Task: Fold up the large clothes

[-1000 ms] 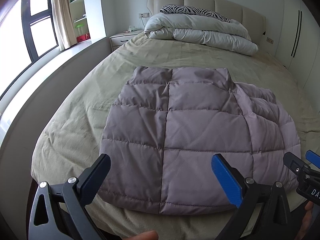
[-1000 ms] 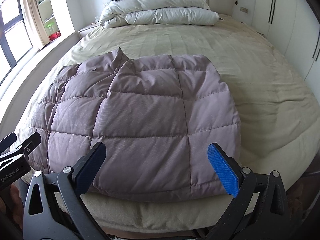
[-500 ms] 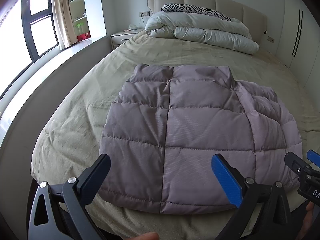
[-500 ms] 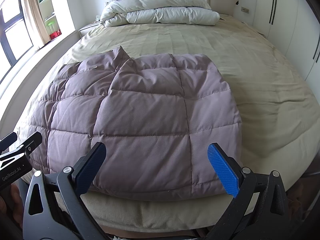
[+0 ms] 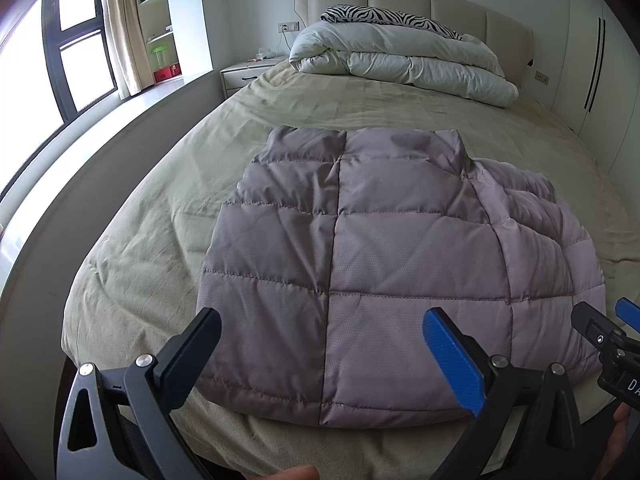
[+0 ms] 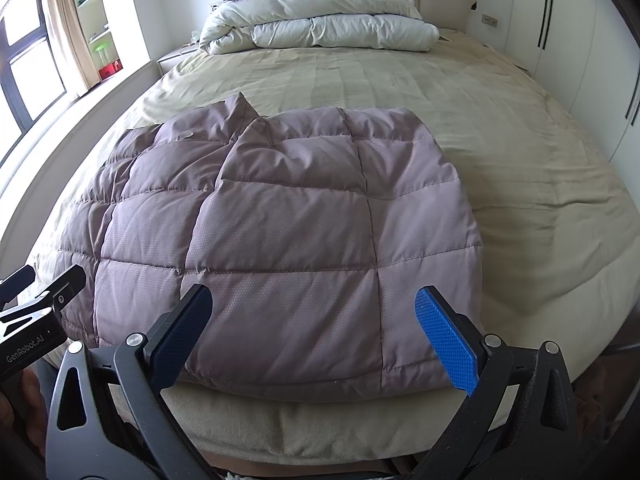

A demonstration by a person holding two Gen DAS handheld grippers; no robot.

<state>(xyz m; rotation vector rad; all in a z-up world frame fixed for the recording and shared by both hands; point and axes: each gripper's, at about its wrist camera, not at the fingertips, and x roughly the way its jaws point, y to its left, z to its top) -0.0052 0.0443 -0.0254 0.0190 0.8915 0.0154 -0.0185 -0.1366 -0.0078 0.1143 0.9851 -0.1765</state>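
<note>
A mauve quilted puffer jacket (image 5: pixel 384 240) lies folded flat on the beige bed (image 5: pixel 160 208), its hem near the foot edge; it also shows in the right wrist view (image 6: pixel 288 220). My left gripper (image 5: pixel 320 340) is open and empty, held just short of the hem's left half. My right gripper (image 6: pixel 316 320) is open and empty, held just short of the hem's right half. Each gripper shows at the edge of the other's view: the right one (image 5: pixel 608 320) and the left one (image 6: pixel 40 284).
A folded white duvet (image 5: pixel 400 60) and a zebra-print pillow (image 5: pixel 384 16) lie at the padded headboard. A nightstand (image 5: pixel 248 74) and a window ledge (image 5: pixel 80 128) run along the left. White wardrobe doors (image 6: pixel 580 40) stand on the right.
Both grippers have drifted slightly back and up from the jacket. The jacket has not moved and both grippers stay open.
</note>
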